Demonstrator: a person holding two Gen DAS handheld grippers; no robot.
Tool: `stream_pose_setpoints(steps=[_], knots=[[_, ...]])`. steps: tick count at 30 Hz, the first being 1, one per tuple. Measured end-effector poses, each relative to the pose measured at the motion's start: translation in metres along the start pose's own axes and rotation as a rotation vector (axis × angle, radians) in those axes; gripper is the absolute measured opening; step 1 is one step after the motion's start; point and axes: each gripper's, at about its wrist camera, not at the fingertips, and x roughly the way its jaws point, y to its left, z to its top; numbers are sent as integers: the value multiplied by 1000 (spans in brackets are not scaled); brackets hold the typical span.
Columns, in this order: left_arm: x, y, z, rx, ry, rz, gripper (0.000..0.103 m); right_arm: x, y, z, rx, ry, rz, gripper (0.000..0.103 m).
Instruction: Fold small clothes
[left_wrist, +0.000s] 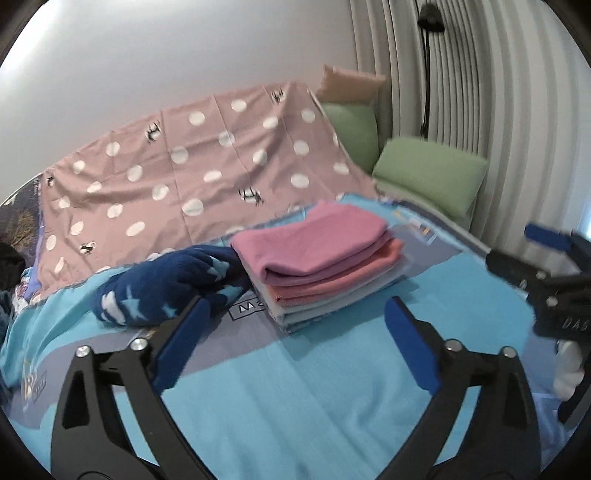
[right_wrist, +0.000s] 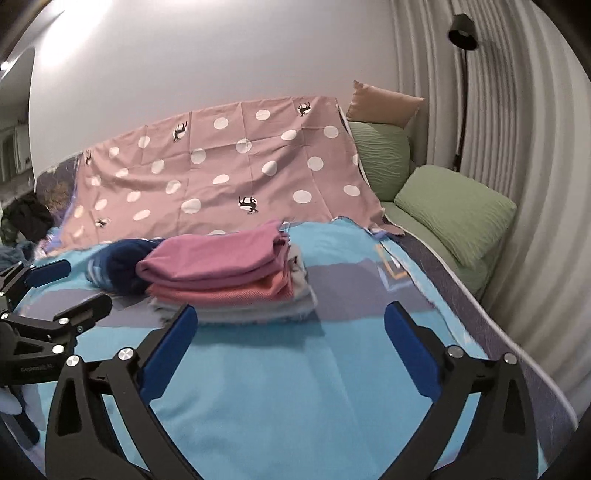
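A stack of folded clothes (left_wrist: 317, 258), pink on top, then salmon and grey, lies on the blue bed cover (left_wrist: 295, 387); it also shows in the right wrist view (right_wrist: 225, 273). A crumpled navy garment with light stars (left_wrist: 166, 284) lies left of the stack, partly hidden behind it in the right wrist view (right_wrist: 118, 266). My left gripper (left_wrist: 295, 314) is open and empty, just in front of the stack. My right gripper (right_wrist: 291, 317) is open and empty, in front of the stack and to the right.
A pink polka-dot sheet (left_wrist: 207, 166) drapes over the back of the bed. Green pillows (left_wrist: 432, 173) and a tan pillow (right_wrist: 384, 103) lie at the right by the curtain. A black floor lamp (right_wrist: 461, 74) stands there. Dark clothes (right_wrist: 26, 218) lie far left.
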Motion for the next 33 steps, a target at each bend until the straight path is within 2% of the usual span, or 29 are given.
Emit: stream_pose_setpoints(steps=[4,6,8,11,14,18,23,33], knots=[[-45,-6,-4,-18,-55,30,101,-33,5,-5,19,4,8,101],[-63,-9,-7,-31,-64,22,101,-53,6,-7,32,0,8,101],[-75,-11,-8,-45,-40,17,101,-67,7,-9,40,-6,3,101],[-93,-19,-11,-60,9,87,101,-91,5,-15,60,-13,1,101],[-109,-27,-15,-52,2,123,101,-107,3,-21,86,-1,8,101],[-133,-37,-20,-57,-8,82,101,-126,4,-28,84,-2,11,101],[-152,-46,-26,-55,1,101,101,-144,7,-37,85,10,41,102],[-173,-56,-37,-83,16,77,101,-163,4,-50,92,14,65,102]])
